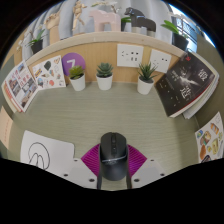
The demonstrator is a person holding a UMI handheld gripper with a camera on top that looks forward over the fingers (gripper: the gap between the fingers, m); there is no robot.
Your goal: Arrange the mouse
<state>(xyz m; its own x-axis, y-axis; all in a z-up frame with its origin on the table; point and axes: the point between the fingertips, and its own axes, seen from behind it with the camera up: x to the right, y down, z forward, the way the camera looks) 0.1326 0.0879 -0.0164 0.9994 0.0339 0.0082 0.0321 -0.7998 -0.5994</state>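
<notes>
Mouse, black smooth plastic [113, 155], stands between your gripper [113, 170] fingers, pink pads flanking it; grip unclear. Light, rigid, slippery: hold mid-sides.

Mouse lying between the fingers

A dark grey, almost black mouse [113, 152] is sitting flat on the pale tabletop, its long axis running straight ahead along the fingers. Its rounded back is facing up, with a thin seam down the middle and a small scroll wheel near the far end. It is resting between the two magenta pads [93, 158], which are flanking it closely on both sides; whether they are pressing on it cannot be told.
</notes>
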